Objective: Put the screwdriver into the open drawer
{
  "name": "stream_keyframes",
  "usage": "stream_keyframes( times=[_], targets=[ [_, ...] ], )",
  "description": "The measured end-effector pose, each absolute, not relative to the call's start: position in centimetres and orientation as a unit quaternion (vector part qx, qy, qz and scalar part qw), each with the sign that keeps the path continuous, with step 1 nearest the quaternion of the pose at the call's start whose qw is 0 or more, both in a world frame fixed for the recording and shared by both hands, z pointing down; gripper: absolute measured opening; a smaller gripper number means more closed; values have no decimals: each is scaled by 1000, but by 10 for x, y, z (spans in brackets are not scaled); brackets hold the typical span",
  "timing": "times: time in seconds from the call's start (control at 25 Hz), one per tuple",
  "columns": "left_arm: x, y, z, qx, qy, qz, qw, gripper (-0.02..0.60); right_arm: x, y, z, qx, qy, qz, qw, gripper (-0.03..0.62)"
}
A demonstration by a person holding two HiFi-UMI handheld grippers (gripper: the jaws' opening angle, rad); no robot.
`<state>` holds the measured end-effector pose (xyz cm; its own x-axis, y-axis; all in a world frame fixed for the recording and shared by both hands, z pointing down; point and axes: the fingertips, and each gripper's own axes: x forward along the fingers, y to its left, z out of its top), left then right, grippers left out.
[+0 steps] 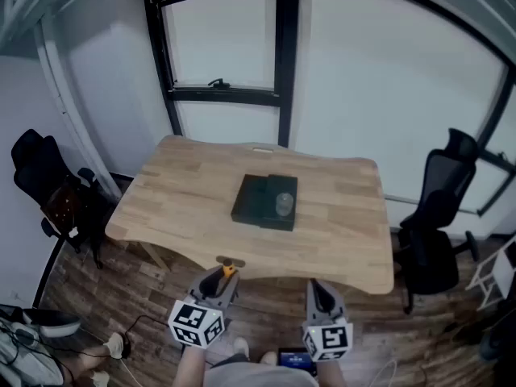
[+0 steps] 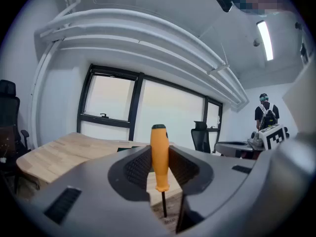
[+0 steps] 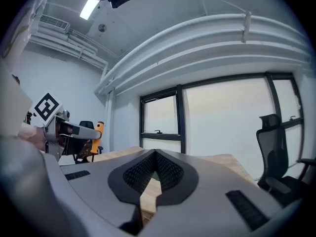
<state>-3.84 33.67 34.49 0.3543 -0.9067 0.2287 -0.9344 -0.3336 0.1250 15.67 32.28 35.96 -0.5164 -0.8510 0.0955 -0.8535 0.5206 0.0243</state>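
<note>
Screwdriver [image 2: 159, 147]: orange handle upright, dark shaft pointing down, clamped between the pads of my left gripper [image 1: 222, 279] at the near edge of the table [image 1: 185, 208]. Right gripper [image 3: 154, 156]: jaws pressed together, nothing in them, held level beside the left.

Progress: pick-up done, tool in hand. Carrying it across and setting it down are still to come.

Dark box [image 1: 262, 198] at the table's middle, well apart from both grippers — I take it for the drawer unit. A pale patch shows on it, but I cannot tell whether a drawer stands open.

Screwdriver tip: cut off below my jaws.
</note>
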Motion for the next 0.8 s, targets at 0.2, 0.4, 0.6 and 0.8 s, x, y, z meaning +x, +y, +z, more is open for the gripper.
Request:
stream_keyframes(
  times=[0.2,0.4,0.6,0.8],
  targets=[
    [-39,347,340,808,-575,68,110,107,162,332,360,491,-870,23,51,-5],
    [-40,356,344,807,-575,68,119,107,164,337,366,490,-870,13,60,-5],
    [-34,361,342,805,-578,63,118,107,171,341,361,493,-868,29,60,-3],
    [-31,360,340,804,-579,64,115,107,178,338,364,492,-868,55,43,-3]
  ],
)
